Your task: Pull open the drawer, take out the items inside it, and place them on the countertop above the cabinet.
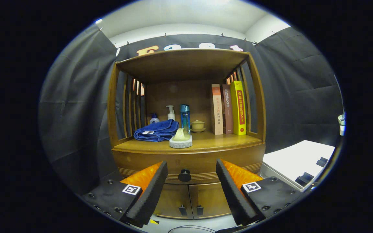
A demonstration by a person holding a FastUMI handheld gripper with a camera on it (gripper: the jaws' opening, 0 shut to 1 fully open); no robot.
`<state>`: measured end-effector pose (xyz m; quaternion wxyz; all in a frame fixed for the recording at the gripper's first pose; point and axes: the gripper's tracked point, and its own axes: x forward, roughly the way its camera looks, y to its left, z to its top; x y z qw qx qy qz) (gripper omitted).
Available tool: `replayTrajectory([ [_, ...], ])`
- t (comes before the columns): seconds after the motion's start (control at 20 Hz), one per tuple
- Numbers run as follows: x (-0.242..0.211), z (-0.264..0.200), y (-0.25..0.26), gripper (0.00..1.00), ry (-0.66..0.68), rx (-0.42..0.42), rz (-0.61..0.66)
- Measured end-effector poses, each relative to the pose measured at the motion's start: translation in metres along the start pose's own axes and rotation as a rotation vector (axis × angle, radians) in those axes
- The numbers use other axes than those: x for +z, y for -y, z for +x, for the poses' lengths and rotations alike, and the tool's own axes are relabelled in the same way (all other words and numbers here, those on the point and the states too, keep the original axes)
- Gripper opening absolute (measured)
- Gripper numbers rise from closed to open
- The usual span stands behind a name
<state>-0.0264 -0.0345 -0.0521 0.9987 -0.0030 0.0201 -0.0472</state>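
A wooden cabinet stands ahead with its drawer (pixel 202 163) closed under the countertop (pixel 228 140). The drawer's round dark knob (pixel 184 175) sits just beyond my gripper (pixel 191 171), level with the gap between the two fingertips. The fingers are spread wide apart and hold nothing. What lies inside the drawer is hidden. On the countertop rest a folded blue towel (pixel 156 130) and a white round dish holding a pale sponge (pixel 180 139).
Behind the towel stand a pump bottle (pixel 171 113), a blue tube (pixel 185 117) and a small lidded cup (pixel 197 125). Three upright books (pixel 228 108) lean at the right side. Two lower cabinet doors (pixel 191 200) are closed. A white table (pixel 298 160) stands to the right.
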Motion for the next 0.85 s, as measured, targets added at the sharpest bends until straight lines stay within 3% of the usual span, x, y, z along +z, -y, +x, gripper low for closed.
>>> replayTrajectory([
  [0.85, 0.016, -0.033, -0.011, 0.98, 0.068, 0.030, 0.055],
])
